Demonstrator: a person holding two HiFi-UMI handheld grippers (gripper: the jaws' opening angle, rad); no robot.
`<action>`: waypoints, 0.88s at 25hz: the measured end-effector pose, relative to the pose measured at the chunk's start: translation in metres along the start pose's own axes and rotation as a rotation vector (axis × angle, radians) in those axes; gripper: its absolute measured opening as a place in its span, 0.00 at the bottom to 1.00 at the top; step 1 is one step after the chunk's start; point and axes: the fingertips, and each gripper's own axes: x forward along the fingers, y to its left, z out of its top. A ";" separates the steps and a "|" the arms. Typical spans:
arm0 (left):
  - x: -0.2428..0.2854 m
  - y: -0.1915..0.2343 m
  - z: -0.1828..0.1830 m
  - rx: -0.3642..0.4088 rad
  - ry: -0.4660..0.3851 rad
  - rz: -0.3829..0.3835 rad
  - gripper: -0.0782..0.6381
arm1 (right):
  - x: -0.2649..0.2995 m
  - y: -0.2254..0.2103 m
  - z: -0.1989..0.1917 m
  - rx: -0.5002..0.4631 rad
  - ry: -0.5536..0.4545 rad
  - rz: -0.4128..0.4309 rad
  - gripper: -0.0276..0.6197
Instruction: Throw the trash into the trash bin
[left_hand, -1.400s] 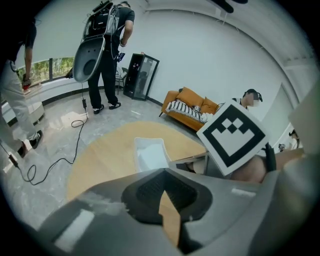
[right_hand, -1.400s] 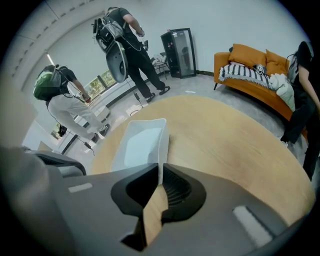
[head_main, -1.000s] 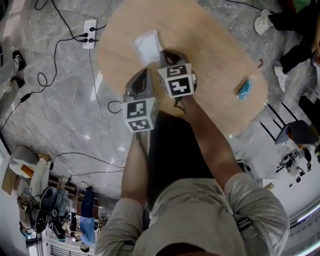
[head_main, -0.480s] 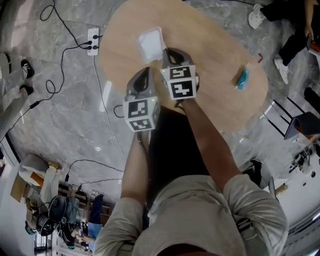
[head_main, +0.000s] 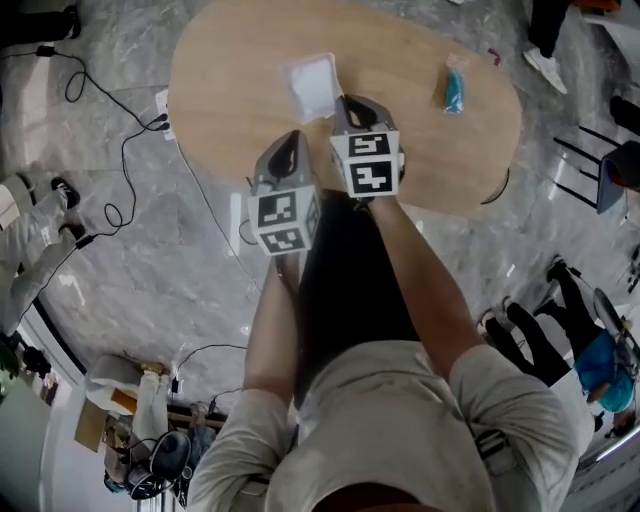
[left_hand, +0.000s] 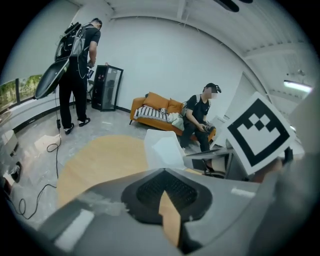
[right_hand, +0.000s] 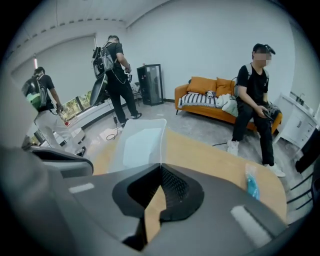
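Head view: the white trash bin (head_main: 312, 85) is pinched at its wall by the right gripper (head_main: 346, 102); the left gripper (head_main: 291, 137) is pressed together beside it.

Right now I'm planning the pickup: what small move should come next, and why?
Probably open the right gripper and swing it toward the blue plastic-wrapped packet: its jaws are shut on nothing, and the packet lies on the oval wooden table, apart from the white plastic bin.

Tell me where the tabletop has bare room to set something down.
Bare wood lies left of the white bin, out to the table edge, and between the bin and the blue packet. The near edge is crowded: the left gripper and right gripper hang by the bin.
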 end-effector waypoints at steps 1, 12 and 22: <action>0.001 -0.011 -0.002 0.013 -0.002 -0.013 0.13 | -0.009 -0.009 -0.006 0.010 -0.004 -0.014 0.06; 0.035 -0.145 -0.035 0.152 0.085 -0.145 0.13 | -0.091 -0.137 -0.080 0.198 -0.033 -0.160 0.06; 0.075 -0.324 -0.088 0.262 0.139 -0.232 0.13 | -0.196 -0.283 -0.179 0.311 -0.065 -0.248 0.06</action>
